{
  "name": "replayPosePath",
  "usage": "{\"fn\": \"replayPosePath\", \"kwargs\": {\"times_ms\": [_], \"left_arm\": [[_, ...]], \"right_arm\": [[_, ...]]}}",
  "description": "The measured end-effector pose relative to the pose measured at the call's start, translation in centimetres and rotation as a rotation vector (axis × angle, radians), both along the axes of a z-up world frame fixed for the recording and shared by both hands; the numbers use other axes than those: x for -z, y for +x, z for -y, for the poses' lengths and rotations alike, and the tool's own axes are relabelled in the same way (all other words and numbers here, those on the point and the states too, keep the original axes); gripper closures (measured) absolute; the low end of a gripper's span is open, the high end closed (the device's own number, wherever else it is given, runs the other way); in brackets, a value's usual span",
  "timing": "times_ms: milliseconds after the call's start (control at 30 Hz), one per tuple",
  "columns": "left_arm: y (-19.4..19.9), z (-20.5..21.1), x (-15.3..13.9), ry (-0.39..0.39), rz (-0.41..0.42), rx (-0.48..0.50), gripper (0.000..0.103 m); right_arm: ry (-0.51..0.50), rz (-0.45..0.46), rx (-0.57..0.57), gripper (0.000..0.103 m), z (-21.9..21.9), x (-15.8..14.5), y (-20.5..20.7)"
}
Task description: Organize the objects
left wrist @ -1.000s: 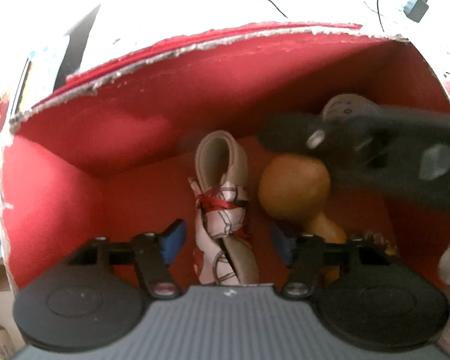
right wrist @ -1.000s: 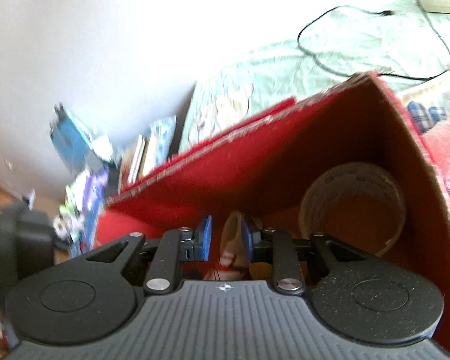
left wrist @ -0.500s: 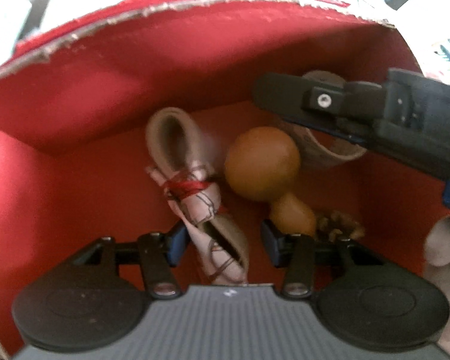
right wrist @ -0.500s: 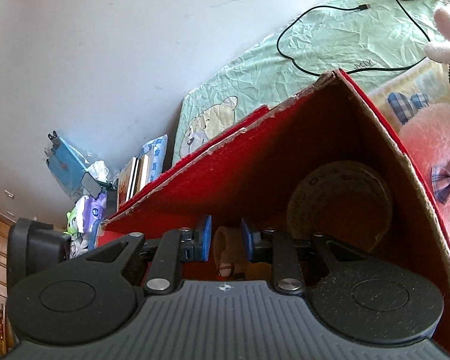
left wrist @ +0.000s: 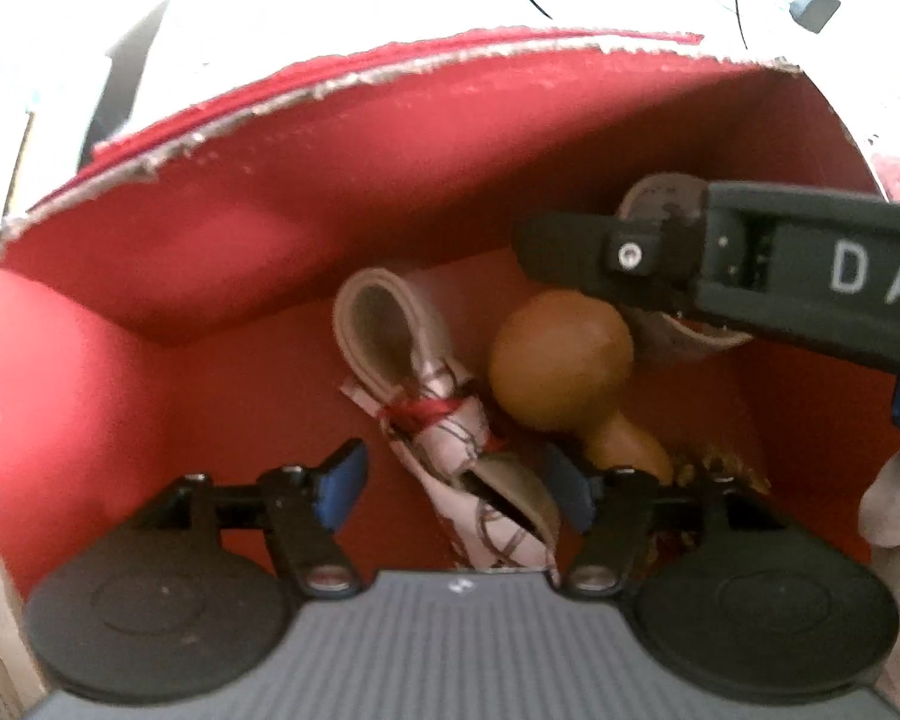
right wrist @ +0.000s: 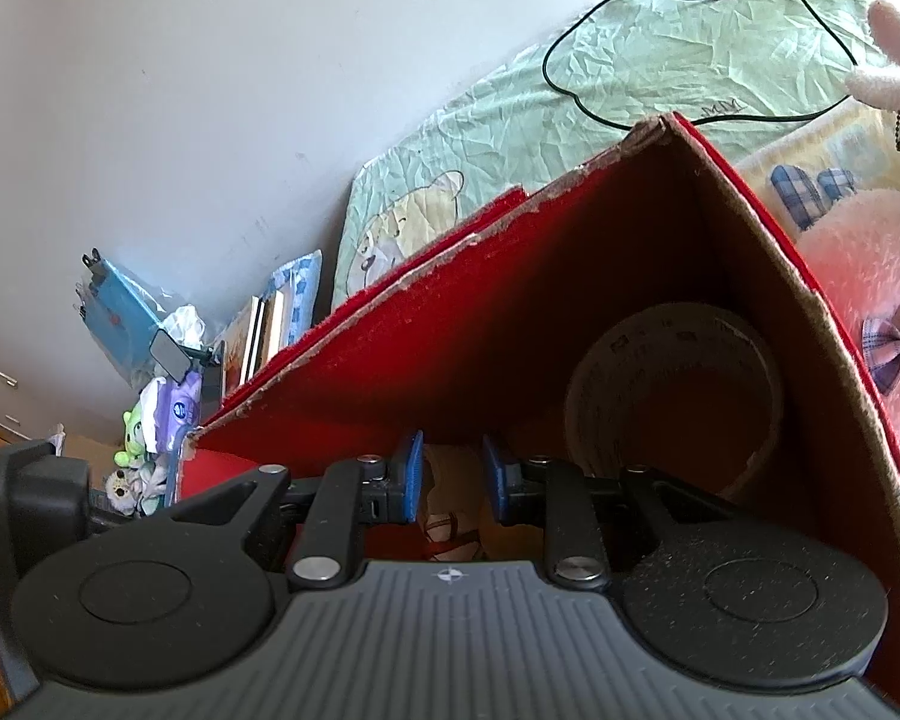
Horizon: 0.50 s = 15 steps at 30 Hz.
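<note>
Inside the red cardboard box (left wrist: 168,276), a rolled cloth bundle (left wrist: 444,426) tied with red thread lies on the floor between the spread fingers of the left gripper (left wrist: 459,483), untouched on either side. Just beside it, toward the box's right wall, rests a smooth brown gourd (left wrist: 561,360). A pale tape roll (right wrist: 672,402) leans in the far right corner. The right gripper (right wrist: 450,477) hangs over the box with a narrow gap between its blue pads, gripping nothing.

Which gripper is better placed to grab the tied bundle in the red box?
Left. The left gripper is open, straddling the tied bundle inside the red box; the right gripper sits higher, near the rim.
</note>
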State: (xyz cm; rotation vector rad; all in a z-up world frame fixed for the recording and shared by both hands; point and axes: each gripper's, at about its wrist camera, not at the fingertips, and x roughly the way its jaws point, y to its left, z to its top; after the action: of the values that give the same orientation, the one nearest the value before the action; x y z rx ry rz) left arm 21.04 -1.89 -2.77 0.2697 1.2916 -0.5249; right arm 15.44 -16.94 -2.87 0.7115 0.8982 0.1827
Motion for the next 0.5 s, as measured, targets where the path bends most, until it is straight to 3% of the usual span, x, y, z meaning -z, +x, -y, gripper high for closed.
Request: {"fn": "replayPosePath", "kwargs": {"times_ms": [267,500], "left_arm": [[-1.0,-0.2,-1.2,0.018,0.095,-0.027,0.033],[-0.7,-0.7,-1.8,0.017,0.12,-0.06,0.032]], "right_arm": [[-0.038,-0.02,-0.022,0.077,-0.5,0.0,0.3],[-0.048,-0.025,-0.029,0.077,-0.5,0.1,0.3]]}}
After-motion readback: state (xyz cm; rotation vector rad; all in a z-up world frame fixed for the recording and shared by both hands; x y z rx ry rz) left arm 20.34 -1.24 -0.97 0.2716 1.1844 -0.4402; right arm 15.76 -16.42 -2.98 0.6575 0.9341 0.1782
